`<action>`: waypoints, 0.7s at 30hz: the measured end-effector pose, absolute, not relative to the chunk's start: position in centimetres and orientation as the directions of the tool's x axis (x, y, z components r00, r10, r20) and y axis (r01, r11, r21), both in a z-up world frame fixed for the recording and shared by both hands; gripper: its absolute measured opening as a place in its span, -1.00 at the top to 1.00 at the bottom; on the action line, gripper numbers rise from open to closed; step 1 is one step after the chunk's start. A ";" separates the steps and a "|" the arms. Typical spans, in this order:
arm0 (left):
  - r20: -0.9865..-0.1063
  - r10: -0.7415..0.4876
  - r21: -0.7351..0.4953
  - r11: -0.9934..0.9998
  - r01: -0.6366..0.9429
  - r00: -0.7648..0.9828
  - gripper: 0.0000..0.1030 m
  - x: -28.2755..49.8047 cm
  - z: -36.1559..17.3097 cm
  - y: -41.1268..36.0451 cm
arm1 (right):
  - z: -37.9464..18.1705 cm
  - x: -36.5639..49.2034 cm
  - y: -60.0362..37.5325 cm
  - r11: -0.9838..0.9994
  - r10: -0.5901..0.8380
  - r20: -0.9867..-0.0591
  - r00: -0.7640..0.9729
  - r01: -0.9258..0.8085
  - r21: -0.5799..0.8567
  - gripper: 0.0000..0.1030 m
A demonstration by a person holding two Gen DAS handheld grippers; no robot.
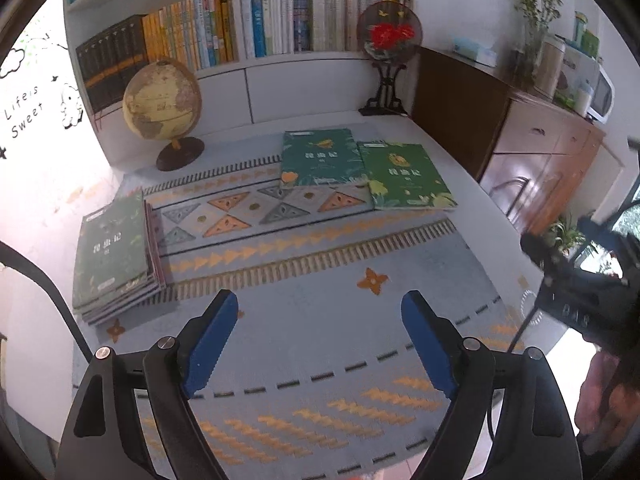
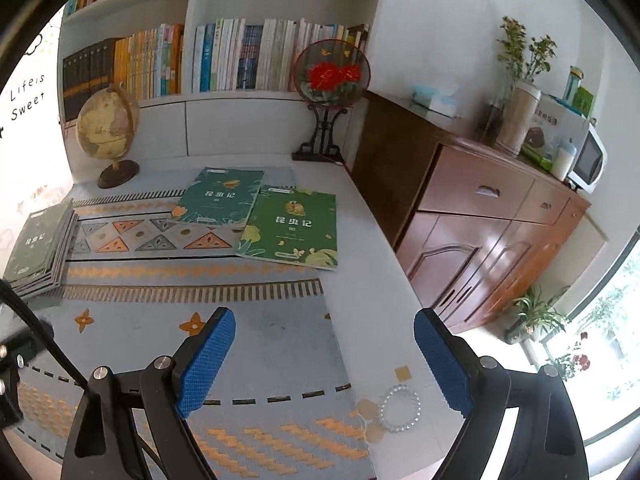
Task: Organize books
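Observation:
A stack of several thin books point(image 1: 116, 256) with a dark green cover on top lies at the left of the patterned mat point(image 1: 304, 320); it also shows in the right wrist view point(image 2: 38, 248). A teal book point(image 1: 320, 158) and a bright green book point(image 1: 406, 178) lie flat side by side at the far right of the mat, the green one overlapping the teal one's edge; both show in the right wrist view as the teal book point(image 2: 220, 196) and the green book point(image 2: 292, 228). My left gripper point(image 1: 320, 340) is open and empty above the mat. My right gripper point(image 2: 324, 356) is open and empty, also seen from the left wrist point(image 1: 584, 280).
A globe point(image 1: 162, 104) and a round fan ornament on a black stand point(image 1: 388, 36) stand at the back of the table. A white bookshelf point(image 1: 240, 28) full of books rises behind. A brown cabinet point(image 2: 480, 216) stands to the right. A clear bead bracelet point(image 2: 400, 408) lies near the table's front right.

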State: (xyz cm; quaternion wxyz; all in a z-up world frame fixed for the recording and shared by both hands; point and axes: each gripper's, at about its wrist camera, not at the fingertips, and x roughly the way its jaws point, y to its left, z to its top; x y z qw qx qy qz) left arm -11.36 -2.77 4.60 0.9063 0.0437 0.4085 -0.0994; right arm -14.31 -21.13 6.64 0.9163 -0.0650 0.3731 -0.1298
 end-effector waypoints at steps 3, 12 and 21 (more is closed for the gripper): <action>-0.750 -0.133 0.005 0.978 0.207 0.648 -0.61 -9.6 4.0 -2.1 | 5.4 -12.6 -21.4 0.962 -0.271 -0.697 0.663 0.185 -0.199 -0.74; -0.738 -0.079 0.107 0.967 0.232 0.670 -0.62 -1.3 3.3 -1.0 | 4.4 -3.8 -22.6 0.965 -0.261 -0.728 0.634 0.200 -0.172 -0.74; -0.780 -0.163 0.039 0.951 0.306 0.604 -0.62 10.6 0.4 0.0 | 1.6 6.2 -23.8 0.980 -0.182 -0.827 0.533 0.163 -0.110 -0.74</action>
